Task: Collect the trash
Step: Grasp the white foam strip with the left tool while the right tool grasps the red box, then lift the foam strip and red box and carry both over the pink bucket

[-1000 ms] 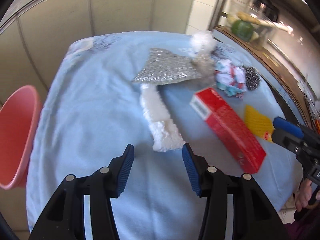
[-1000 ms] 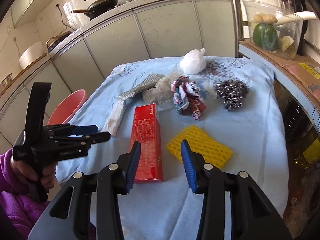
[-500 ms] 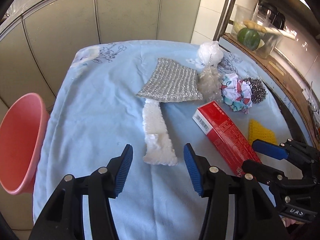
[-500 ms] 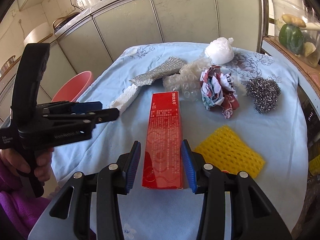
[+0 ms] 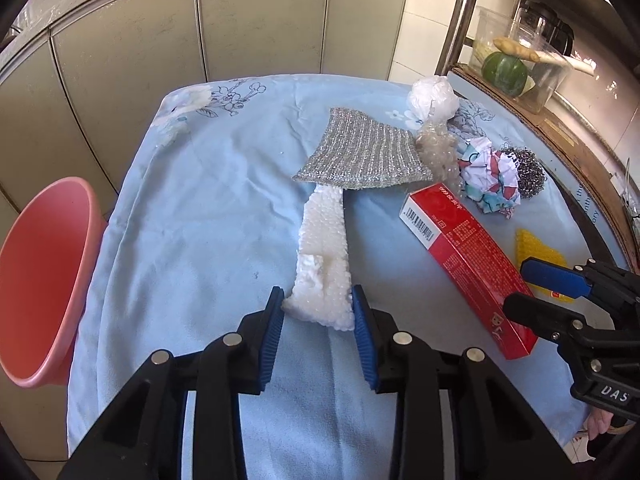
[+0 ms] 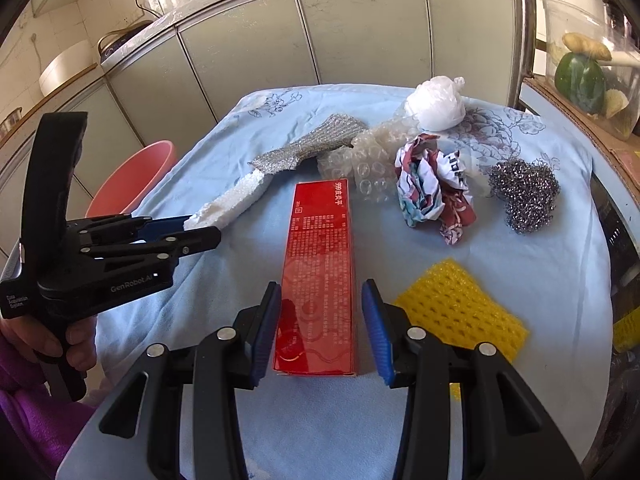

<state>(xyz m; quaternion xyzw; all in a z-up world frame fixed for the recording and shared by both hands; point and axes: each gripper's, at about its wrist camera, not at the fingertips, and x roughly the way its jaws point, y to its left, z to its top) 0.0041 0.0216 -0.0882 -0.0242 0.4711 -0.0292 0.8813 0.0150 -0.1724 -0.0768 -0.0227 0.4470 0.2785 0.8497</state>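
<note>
A white foam strip lies on the blue cloth; its near end sits between the open fingers of my left gripper, which touch or nearly touch it. A red box lies lengthwise, its near end between the open fingers of my right gripper, with small gaps on both sides. Farther back lie a silver mesh cloth, bubble wrap, a white plastic bag ball, crumpled printed paper, a steel scourer and a yellow foam net.
A pink basin stands off the table's left edge. A shelf with a clear container of vegetables runs along the right. Grey cabinet doors stand behind the table.
Both grippers have moved forward and lower. The foam strip's end now lies between the left fingers and the red box's end between the right fingers. The left jaws have narrowed.
</note>
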